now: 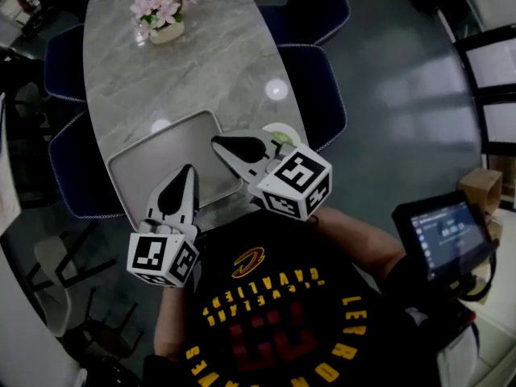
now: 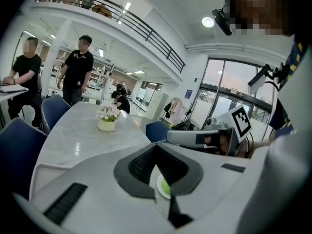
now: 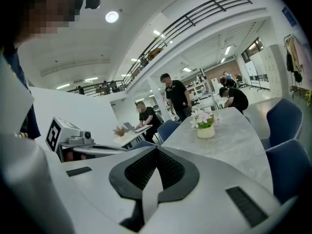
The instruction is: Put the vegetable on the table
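Judging from the layout, placement appeared complete; left gripper [image 1: 188, 170] and right gripper [image 1: 217, 141] were clenched and empty, held above the near end. An open hall held people [image 3: 175, 99]; blue chairs [image 1: 322, 79] flanked the marble table [image 1: 201, 63]; a tray [image 1: 161, 156] lay nearest; a small plate [image 1: 289, 130] sat near it; the vegetable [image 1: 280, 139] rested on that plate.

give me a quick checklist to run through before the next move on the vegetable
1. Right gripper free: ok, jaws together, nothing between.
2. Left gripper free: ok, jaws together, nothing between.
3. Green vegetable located: ok, on a small white plate near the grey marble table's near edge.
4. Vegetable clear in the head view: not ok, the right gripper covers most of it.
5. Grey rectangular tray bare: cannot tell, the grippers hide its near part.
6. White pot of pink flowers out of the way: ok, at the far end.
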Motion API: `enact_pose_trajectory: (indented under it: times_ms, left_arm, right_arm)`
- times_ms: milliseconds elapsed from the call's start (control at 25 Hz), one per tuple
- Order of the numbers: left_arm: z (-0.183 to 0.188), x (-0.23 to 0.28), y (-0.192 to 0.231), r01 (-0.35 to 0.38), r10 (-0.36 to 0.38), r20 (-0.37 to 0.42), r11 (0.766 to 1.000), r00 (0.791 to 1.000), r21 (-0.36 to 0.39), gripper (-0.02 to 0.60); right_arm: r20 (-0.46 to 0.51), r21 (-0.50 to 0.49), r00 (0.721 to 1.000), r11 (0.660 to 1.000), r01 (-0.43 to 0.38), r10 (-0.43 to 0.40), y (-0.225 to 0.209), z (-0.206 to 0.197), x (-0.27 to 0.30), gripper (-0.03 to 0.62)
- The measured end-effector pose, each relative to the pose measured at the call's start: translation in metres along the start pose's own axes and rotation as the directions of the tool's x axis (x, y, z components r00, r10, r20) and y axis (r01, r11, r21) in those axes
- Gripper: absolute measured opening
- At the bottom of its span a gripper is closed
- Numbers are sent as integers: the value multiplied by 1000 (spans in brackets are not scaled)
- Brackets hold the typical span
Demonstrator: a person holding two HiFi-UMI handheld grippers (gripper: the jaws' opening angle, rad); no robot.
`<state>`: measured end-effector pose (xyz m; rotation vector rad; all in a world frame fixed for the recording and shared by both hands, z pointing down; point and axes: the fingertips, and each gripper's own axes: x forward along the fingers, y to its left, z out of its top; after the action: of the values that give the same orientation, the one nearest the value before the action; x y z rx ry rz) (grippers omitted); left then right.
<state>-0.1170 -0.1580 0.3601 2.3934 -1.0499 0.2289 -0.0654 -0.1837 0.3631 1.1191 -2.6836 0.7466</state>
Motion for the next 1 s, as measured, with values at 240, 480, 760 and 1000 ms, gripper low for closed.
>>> enact_pose_trajectory:
  times_ms: [240, 480, 760, 1000]
  left_arm:
    - [27, -24, 0, -25, 28, 58, 998, 998, -53, 0]
    - [33, -18, -30, 31, -29, 43, 998, 999, -47, 0]
    - [27, -3, -25, 88, -86, 46, 996, 995, -31, 0]
    - [15, 2, -7, 99, -97, 24, 993, 995, -66, 0]
  right_arm:
    - [38, 2, 999, 999, -33, 32, 26, 11, -7, 5]
    - [12, -41, 997, 996, -80, 80, 49, 14, -19, 5]
    - [15, -82, 998, 995, -56, 57, 43, 13, -13, 5]
    - [-2, -101, 999, 994, -43, 43, 42, 5, 4, 5]
